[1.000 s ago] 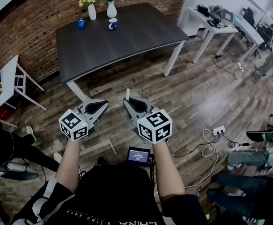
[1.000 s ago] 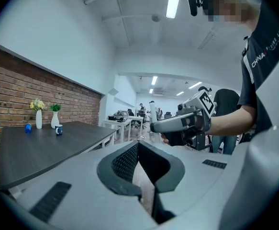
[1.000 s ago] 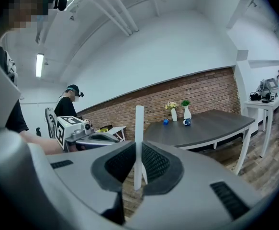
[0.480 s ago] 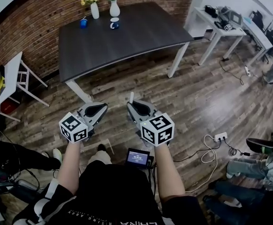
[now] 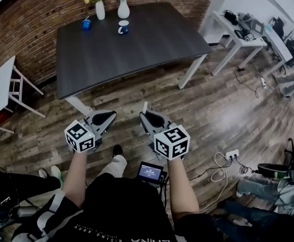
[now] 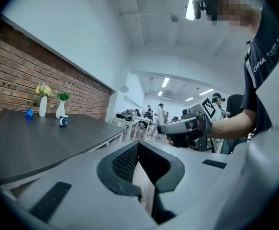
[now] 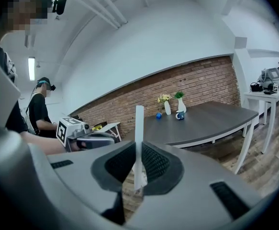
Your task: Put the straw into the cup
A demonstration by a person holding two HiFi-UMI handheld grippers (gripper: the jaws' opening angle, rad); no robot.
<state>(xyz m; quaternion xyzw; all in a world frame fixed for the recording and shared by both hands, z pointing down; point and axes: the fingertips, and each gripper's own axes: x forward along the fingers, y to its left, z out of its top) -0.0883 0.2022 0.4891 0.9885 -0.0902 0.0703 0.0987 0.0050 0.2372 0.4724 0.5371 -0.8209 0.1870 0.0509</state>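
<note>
The right gripper (image 7: 136,147) pinches a thin white straw (image 7: 139,123), held upright. The blue-and-white cup (image 5: 123,27) stands well ahead, at the dark table's (image 5: 136,49) far edge. The left gripper (image 6: 138,152), jaws together, holds nothing.

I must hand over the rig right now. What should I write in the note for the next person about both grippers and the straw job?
Right gripper: shut on the white straw, which stands upright between the jaws.
Left gripper: shut, nothing in it.
The blue and white cup stands at the far end of the dark table, near a white vase, well away from both grippers.
Done: straw is in hand. Left: go to the table and put the straw into the cup.
</note>
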